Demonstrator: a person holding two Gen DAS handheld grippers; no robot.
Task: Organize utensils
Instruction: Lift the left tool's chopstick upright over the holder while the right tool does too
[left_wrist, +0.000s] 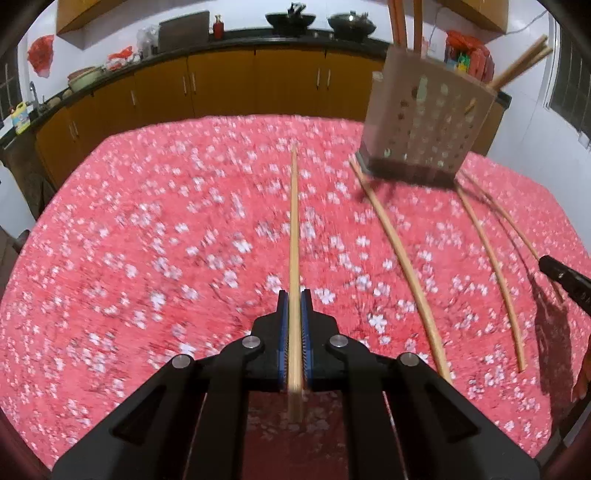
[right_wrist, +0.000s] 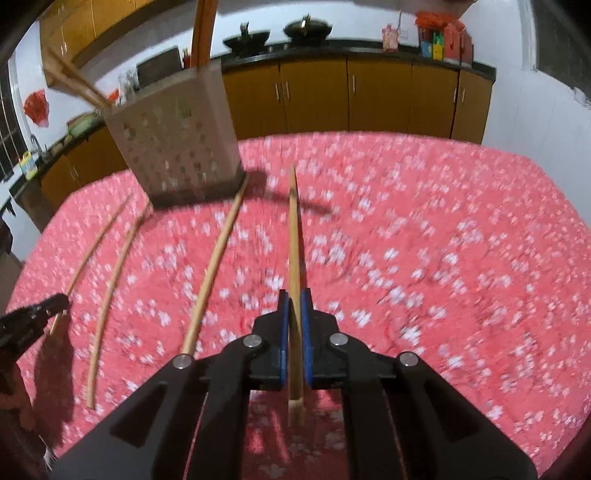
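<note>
My left gripper (left_wrist: 294, 295) is shut on a wooden chopstick (left_wrist: 294, 229) that points forward above the red floral tablecloth (left_wrist: 147, 240). My right gripper (right_wrist: 294, 295) is shut on another chopstick (right_wrist: 293, 229), also pointing forward. A beige perforated utensil holder (left_wrist: 424, 122) with chopsticks and orange handles in it stands at the far right of the left wrist view and at the far left of the right wrist view (right_wrist: 177, 140). Three loose chopsticks (left_wrist: 402, 266) lie on the cloth in front of it; they also show in the right wrist view (right_wrist: 212, 269).
The right gripper's tip (left_wrist: 565, 277) shows at the right edge of the left wrist view; the left gripper's tip (right_wrist: 33, 317) shows at the left edge of the right wrist view. Yellow kitchen cabinets (left_wrist: 258, 81) and a dark counter with woks lie beyond the table.
</note>
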